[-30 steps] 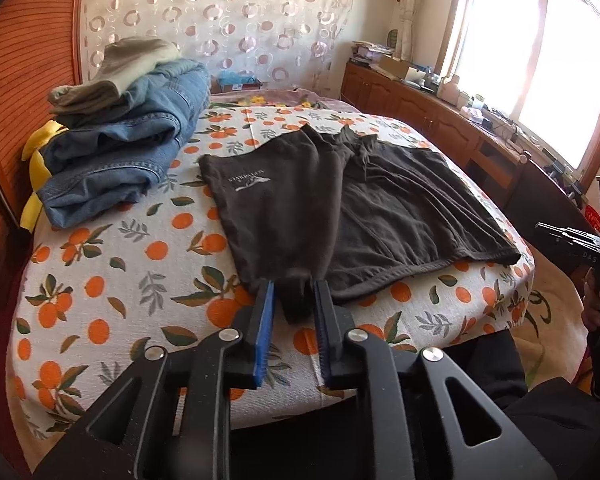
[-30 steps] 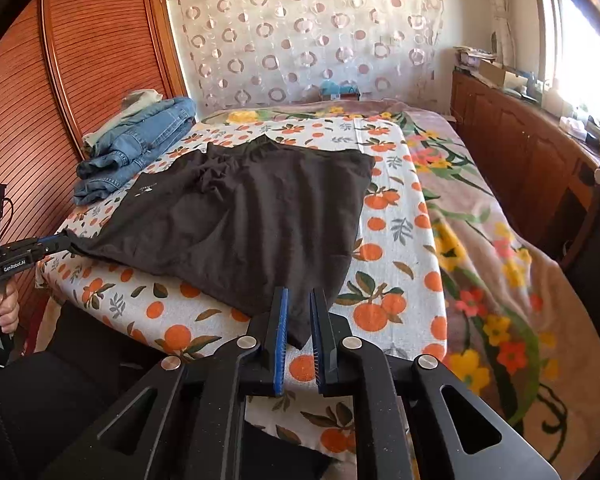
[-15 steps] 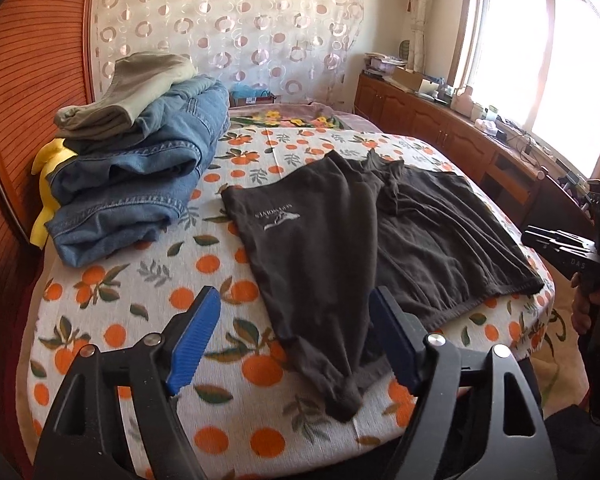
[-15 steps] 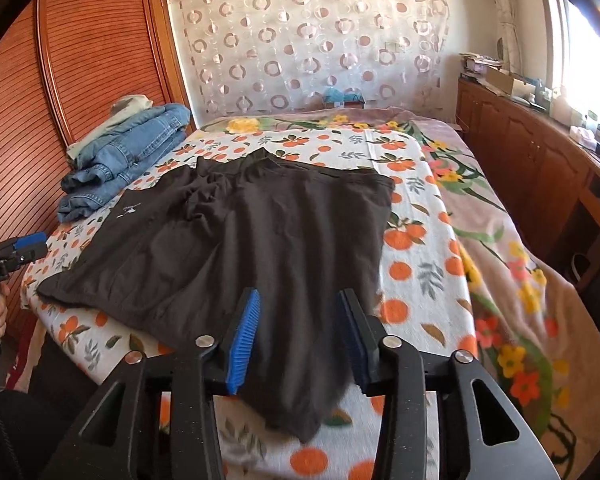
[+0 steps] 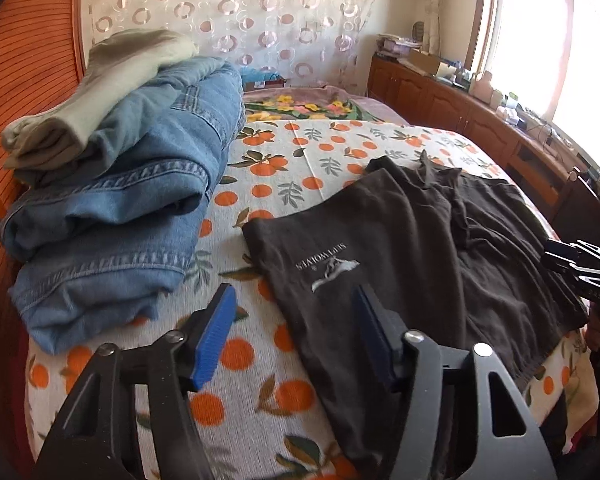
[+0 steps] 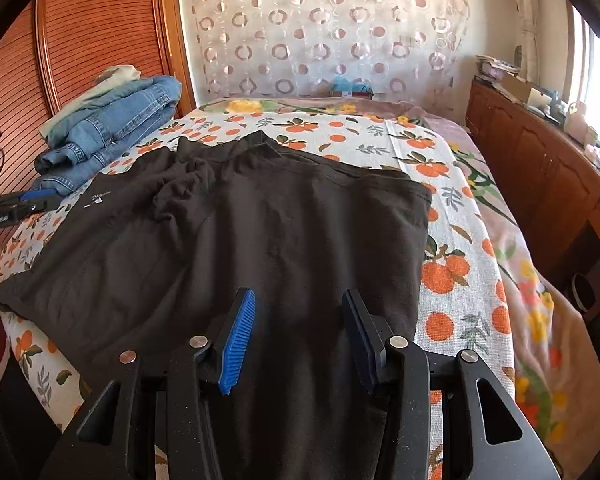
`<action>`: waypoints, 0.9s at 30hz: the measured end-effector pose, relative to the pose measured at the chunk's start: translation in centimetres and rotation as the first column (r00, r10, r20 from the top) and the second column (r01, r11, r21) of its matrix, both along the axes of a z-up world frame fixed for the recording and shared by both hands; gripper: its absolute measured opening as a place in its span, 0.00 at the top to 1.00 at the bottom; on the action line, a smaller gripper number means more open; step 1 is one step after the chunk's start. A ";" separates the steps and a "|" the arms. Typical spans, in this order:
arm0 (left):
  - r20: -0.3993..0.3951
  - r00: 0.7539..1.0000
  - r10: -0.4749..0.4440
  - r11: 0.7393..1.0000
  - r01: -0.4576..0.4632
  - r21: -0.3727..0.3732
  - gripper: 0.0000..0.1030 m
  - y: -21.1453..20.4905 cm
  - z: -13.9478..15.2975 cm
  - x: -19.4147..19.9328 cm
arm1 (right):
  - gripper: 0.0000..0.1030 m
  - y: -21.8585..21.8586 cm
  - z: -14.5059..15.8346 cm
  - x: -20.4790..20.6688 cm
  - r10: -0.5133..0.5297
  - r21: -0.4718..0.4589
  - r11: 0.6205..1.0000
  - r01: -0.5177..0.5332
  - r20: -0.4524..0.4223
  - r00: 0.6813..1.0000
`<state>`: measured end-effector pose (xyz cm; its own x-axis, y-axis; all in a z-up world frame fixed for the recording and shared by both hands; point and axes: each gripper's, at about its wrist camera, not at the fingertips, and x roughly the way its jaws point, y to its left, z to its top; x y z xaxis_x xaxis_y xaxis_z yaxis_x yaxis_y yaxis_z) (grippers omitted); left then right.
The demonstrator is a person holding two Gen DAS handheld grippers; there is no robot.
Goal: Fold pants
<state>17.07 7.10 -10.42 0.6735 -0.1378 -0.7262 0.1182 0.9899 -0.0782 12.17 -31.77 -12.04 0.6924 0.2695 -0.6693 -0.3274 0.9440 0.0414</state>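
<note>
Dark brown pants [image 5: 428, 248] lie spread flat on the orange-print bedspread [image 5: 300, 152], with a white logo facing up; they also fill the middle of the right wrist view [image 6: 284, 232]. My left gripper [image 5: 294, 308] is open and empty, hovering over the pants' near left edge. My right gripper [image 6: 298, 312] is open and empty, above the pants' near hem. The right gripper also shows at the right edge of the left wrist view [image 5: 580, 264], and the left gripper at the left edge of the right wrist view [image 6: 16, 206].
A stack of folded blue jeans [image 5: 124, 208] with a beige garment [image 5: 100, 88] on top sits at the bed's left by the wooden headboard [image 6: 80, 40]. A wooden cabinet [image 6: 540, 168] with clutter runs along the right under the window.
Both grippers let go of the pants' hem and opened wide. Both then moved forward over the pants, which now lie flat on the bed.
</note>
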 end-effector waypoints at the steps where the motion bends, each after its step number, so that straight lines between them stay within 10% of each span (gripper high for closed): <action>1: -0.009 1.000 -0.003 1.000 0.003 0.006 0.47 0.0 -0.2 0.7 | 0.54 0.2 -0.1 0.1 0.003 0.000 1.000 -0.003 -0.004 1.000; 14: -0.078 0.996 0.043 0.997 -0.037 0.072 0.55 0.0 -2.2 6.7 | 0.54 0.1 -0.6 0.5 0.005 0.009 1.000 -0.005 -0.026 1.000; 22: -0.065 0.997 0.048 0.994 -0.041 0.100 0.93 0.0 -2.0 6.9 | 0.54 0.0 -0.6 0.4 0.005 0.015 1.000 -0.005 -0.026 1.000; 27: 0.010 0.993 0.117 0.986 -0.118 0.114 0.94 1.5 -0.6 6.4 | 0.54 -0.1 -0.6 0.5 0.006 0.015 1.000 -0.005 -0.026 1.000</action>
<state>23.48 8.60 -10.98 0.6823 0.0261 -0.7306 0.0008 0.9993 0.0365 12.63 -31.84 -12.64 0.6729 0.2835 -0.6832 -0.3314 0.9413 0.0643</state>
